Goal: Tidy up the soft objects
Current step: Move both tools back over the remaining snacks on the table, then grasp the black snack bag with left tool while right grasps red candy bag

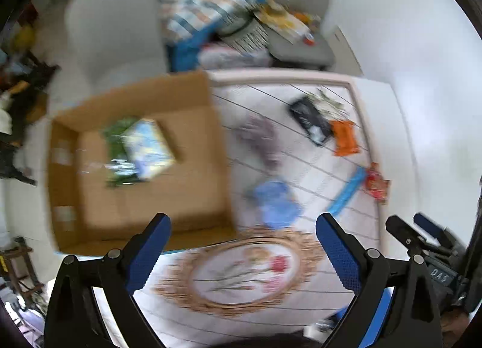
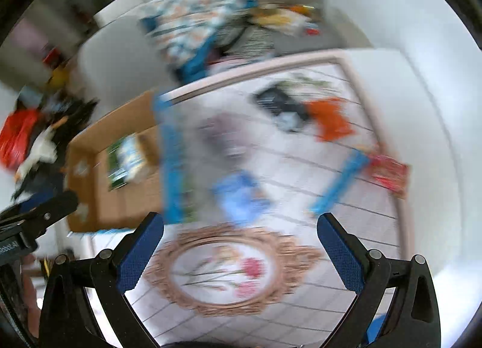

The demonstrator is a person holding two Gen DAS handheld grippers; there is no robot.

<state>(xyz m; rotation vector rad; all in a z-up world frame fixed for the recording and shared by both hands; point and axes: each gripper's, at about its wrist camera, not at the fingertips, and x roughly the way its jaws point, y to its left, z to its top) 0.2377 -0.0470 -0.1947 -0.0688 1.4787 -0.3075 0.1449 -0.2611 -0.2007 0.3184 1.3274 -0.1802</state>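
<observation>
Both views look down on a white lined table cover with a gold floral oval. On it lie a blue soft cloth, a grey-purple soft item, an orange packet, a black packet and a red packet. An open cardboard box at the left holds a green and a blue-white packet. My left gripper is open and empty above the oval. My right gripper is open and empty; it also shows at the left wrist view's right edge. The right wrist view is blurred.
A blue strip lies near the red packet. Behind the table stand a white armchair, a checkered cloth pile and a grey seat with clutter. Dark clutter and a red bag sit at the far left.
</observation>
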